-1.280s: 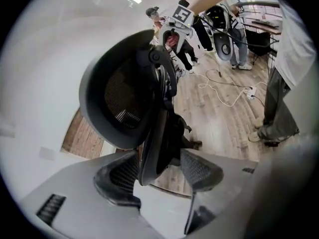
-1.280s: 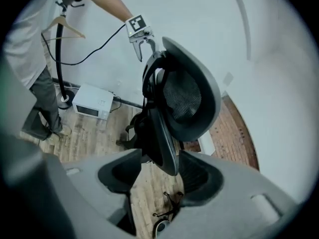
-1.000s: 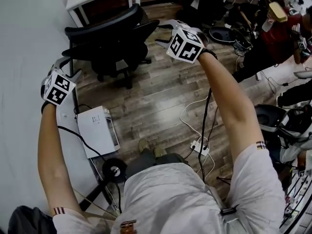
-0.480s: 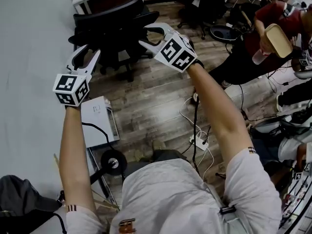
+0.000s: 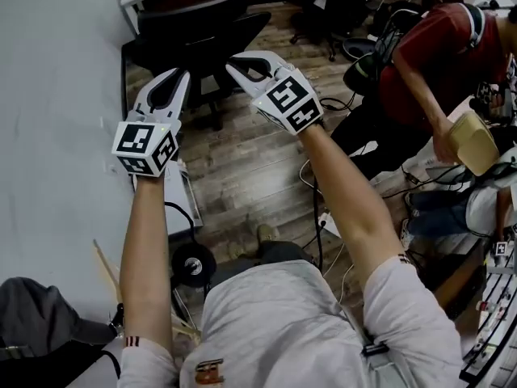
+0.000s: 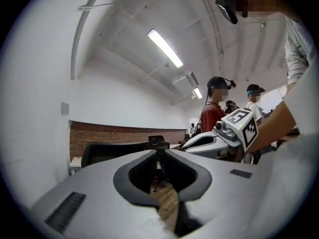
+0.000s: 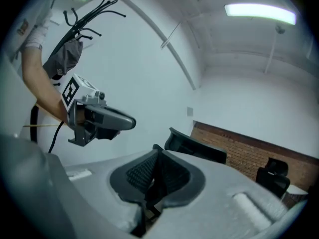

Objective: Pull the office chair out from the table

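Note:
The black office chair (image 5: 198, 24) stands on the wood floor at the top of the head view, clear of the grey table (image 5: 56, 95) on the left. Both grippers hang side by side in the air short of it, touching nothing. My left gripper (image 5: 178, 75) is closing, its tips nearly met and nothing between them. My right gripper (image 5: 232, 61) is closing too, also empty. In the left gripper view the chair back (image 6: 107, 152) lies beyond the left gripper (image 6: 158, 153), with the right gripper (image 6: 192, 144) beside it. In the right gripper view the chair (image 7: 197, 147) shows past the right gripper (image 7: 157, 153).
A white box (image 5: 174, 194) lies on the floor by the table, a round black base (image 5: 192, 263) near it. Cables and a power strip (image 5: 323, 223) run along the floor. A person in a red shirt (image 5: 428, 55) bends at the right holding a tan container (image 5: 472, 140).
Both grippers rose and drew in toward each other, away from the chair, and their jaws went from wide apart to nearly together. The person in red bent down at the right.

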`<state>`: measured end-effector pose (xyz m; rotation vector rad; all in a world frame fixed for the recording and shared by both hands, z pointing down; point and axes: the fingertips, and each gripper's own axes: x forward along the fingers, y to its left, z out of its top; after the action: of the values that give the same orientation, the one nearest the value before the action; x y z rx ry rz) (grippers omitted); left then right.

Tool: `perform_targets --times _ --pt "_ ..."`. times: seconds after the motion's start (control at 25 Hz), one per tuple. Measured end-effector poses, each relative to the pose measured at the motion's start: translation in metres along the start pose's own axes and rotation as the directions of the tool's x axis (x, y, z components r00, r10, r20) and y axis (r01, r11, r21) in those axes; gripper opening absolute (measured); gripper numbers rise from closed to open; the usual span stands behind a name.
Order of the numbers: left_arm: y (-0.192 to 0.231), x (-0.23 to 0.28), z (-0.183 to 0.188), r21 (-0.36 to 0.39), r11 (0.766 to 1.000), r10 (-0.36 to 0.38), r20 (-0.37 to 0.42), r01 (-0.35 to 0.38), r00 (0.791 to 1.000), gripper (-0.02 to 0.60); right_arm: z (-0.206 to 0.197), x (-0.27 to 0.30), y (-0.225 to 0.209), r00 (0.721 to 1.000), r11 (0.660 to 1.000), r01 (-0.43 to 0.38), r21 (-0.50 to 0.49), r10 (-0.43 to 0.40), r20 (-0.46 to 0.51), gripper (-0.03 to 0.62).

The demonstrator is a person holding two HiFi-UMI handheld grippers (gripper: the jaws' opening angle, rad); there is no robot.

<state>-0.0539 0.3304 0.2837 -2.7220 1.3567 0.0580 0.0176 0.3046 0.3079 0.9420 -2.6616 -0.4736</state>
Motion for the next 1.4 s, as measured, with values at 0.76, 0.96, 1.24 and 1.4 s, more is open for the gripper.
perform_targets --times 0.76,0.96,1.24,1.4 --pt "-0.018 0.015 0.006 -0.075 0.997 0.002 0.087 0.004 0.996 0.000 0.026 0.003 0.024 0.985 0.980 -0.011 0.201 -0.024 0.173 0.002" --pt "-0.019 0.020 0.007 -0.061 0.998 -0.009 0.082 0.014 0.997 0.000 0.023 0.004 0.016 0.984 0.977 -0.004 0.215 -0.034 0.174 0.002" --pt "-0.024 0.018 0.003 -0.050 0.998 -0.023 0.069 0.026 0.997 0.000 0.019 0.000 0.021 0.984 0.973 -0.013 0.232 -0.028 0.175 0.002" --pt "-0.023 0.021 0.002 -0.052 0.998 -0.027 0.065 0.030 0.998 0.000 0.018 0.002 0.020 0.985 0.972 -0.017 0.236 -0.025 0.172 0.000"
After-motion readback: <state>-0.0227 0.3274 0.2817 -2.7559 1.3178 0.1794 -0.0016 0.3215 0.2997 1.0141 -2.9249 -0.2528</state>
